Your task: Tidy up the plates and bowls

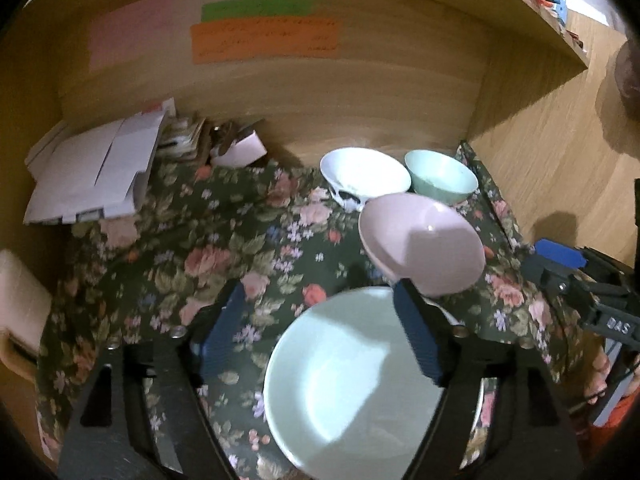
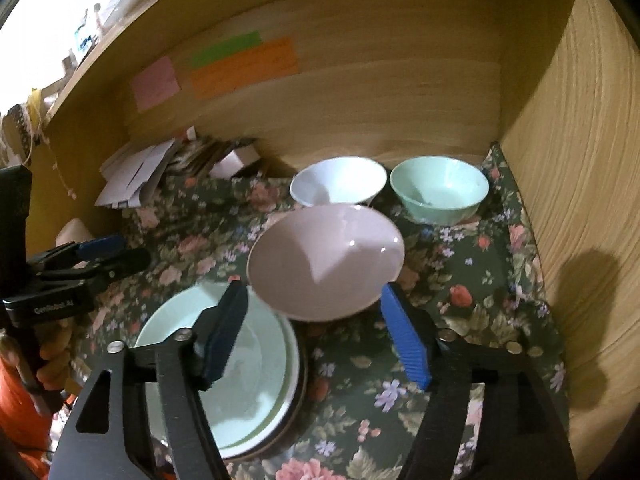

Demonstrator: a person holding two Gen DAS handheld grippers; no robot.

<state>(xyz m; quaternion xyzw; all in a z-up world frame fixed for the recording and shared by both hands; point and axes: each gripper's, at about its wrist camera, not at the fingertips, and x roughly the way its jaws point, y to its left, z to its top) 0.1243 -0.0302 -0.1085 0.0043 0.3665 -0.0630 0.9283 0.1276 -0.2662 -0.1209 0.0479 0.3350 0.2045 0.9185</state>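
A stack of plates with a pale green plate (image 1: 352, 384) on top lies on the floral cloth, below my left gripper (image 1: 318, 286), which stands open above it with nothing pressed between its blue pads. A pink bowl (image 2: 326, 260) sits just beyond the stack, in front of my right gripper (image 2: 312, 286), whose jaws are open and clear of the bowl's rim. Behind it, a white bowl (image 2: 338, 182) and a mint green bowl (image 2: 440, 190) stand side by side by the back wall. The green plate (image 2: 256, 372) shows under the right gripper's left finger.
The floral cloth (image 1: 192, 248) covers the floor of a wooden cabinet. Its back wall carries coloured paper notes (image 1: 264, 36), and a side wall (image 2: 580, 200) stands close on the right. White papers (image 1: 92, 176) and small clutter fill the back left corner.
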